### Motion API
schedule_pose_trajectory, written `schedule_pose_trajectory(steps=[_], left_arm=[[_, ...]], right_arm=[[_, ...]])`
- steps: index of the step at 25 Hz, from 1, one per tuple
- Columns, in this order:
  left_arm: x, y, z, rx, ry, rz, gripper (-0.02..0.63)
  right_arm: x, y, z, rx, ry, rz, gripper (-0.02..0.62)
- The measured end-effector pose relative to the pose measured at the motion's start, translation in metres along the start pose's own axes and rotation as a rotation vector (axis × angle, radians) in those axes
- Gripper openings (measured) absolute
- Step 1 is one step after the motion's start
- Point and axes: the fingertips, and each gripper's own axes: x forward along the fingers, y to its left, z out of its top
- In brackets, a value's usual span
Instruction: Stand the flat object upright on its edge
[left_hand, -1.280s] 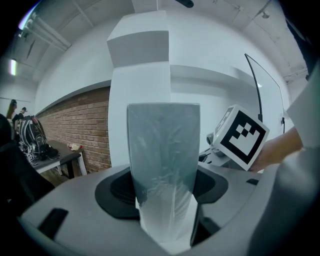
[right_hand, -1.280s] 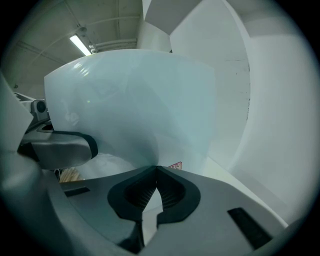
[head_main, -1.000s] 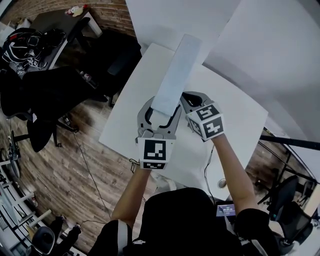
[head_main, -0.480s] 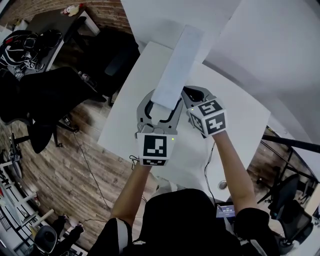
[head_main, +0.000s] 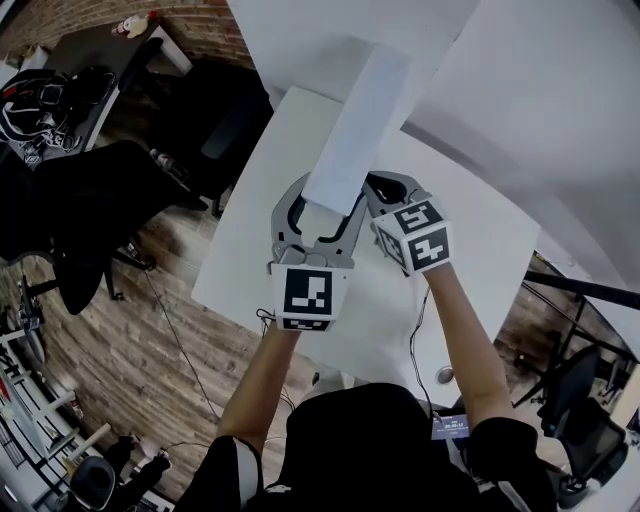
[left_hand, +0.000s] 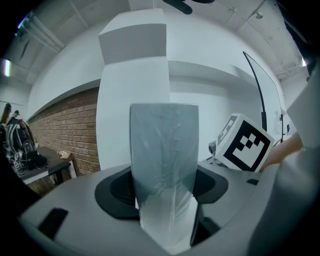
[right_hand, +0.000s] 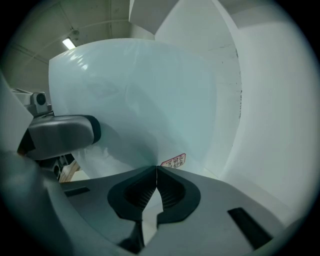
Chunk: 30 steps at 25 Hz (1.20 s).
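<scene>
Pads of the left gripper (head_main: 325, 202) sit on either side of the flat object (head_main: 355, 120), clamped on its near end. The jaws stand wide, and the left gripper view shows the wrapped slab filling the gap between them. The object hangs over the middle of the white table (head_main: 245, 220). Its long axis runs away from the person toward the table's far edge, slanting up and right in the head view. Whether its far end touches the table cannot be told.

To the right of the object, over the table's right half, the right gripper (right_hand: 156, 172) has its jaws closed together with nothing between them. Its tips point at the object's broad pale face, right up against it beside a small red-bordered label (right_hand: 173, 161).

Left of the table, on the wooden floor (head_main: 130, 340), stand black office chairs (head_main: 215, 120). A dark desk (head_main: 110, 45) stands beyond them by a brick wall (left_hand: 65, 125). A thin cable (head_main: 413, 330) trails off the table's near edge. White wall panels (head_main: 520, 90) rise behind the table's far right side.
</scene>
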Motion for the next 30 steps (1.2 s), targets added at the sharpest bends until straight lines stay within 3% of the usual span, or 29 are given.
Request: schedule_pose_trajectory(steps=[22,30], left_arm=[[0.024,-0.002,0.008,0.039,-0.038,-0.045,0.299],[0.017,0.007,0.001,-0.001,-0.028,0.001,0.310]], right_arm=[[0.004,-0.018,0.003,0.019,-0.009,-0.016,0.041],[0.003,-0.017,0.000,0.022,-0.005,-0.014,0.041]])
